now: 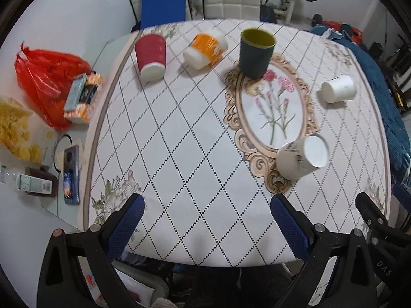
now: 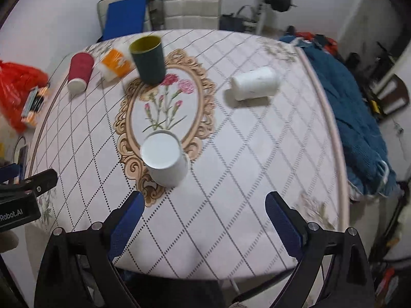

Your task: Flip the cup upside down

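Observation:
A dark green cup (image 1: 256, 52) with a yellow inside stands upright, mouth up, at the far middle of the table; it also shows in the right wrist view (image 2: 149, 60). A white cup (image 1: 303, 157) (image 2: 165, 157) stands upside down near the front. A red cup (image 1: 151, 56) (image 2: 79, 71) stands upside down at the far left. An orange and white cup (image 1: 205, 50) (image 2: 115, 64) and a plain white cup (image 1: 339, 88) (image 2: 254, 83) lie on their sides. My left gripper (image 1: 208, 218) and right gripper (image 2: 203, 215) are open and empty above the table's near edge.
The round table (image 1: 179, 154) has a diamond-patterned cloth. A red bag (image 1: 48, 82), a phone (image 1: 70, 177) and a bottle (image 1: 28, 183) lie on a side surface at the left. Chairs (image 2: 191, 5) stand behind the table. A blue blanket (image 2: 354, 118) lies at the right.

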A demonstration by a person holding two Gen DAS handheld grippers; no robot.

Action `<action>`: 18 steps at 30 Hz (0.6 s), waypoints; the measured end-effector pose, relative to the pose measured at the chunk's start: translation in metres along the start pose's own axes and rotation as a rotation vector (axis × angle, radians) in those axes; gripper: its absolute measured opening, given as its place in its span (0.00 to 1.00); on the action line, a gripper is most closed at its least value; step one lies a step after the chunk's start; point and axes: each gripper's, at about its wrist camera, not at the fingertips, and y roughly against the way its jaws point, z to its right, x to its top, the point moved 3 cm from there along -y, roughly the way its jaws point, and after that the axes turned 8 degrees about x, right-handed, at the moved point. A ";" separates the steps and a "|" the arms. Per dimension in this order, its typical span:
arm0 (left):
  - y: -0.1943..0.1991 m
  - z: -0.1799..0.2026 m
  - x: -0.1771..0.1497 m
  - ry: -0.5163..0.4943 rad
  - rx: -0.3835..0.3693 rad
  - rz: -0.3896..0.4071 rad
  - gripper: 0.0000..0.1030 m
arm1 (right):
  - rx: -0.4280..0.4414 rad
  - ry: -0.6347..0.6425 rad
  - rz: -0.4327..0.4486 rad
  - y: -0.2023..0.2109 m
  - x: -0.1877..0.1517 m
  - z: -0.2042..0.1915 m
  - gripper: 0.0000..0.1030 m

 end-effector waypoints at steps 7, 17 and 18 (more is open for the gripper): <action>0.057 -0.001 -0.011 0.005 -0.005 0.069 0.98 | -0.011 -0.055 0.049 0.061 -0.010 0.012 0.94; 0.162 -0.008 -0.027 0.040 -0.020 0.191 0.98 | 0.008 -0.005 0.152 0.181 -0.018 0.012 0.94; 0.172 -0.008 -0.029 0.043 -0.023 0.197 0.98 | 0.009 -0.001 0.167 0.191 -0.018 0.013 0.94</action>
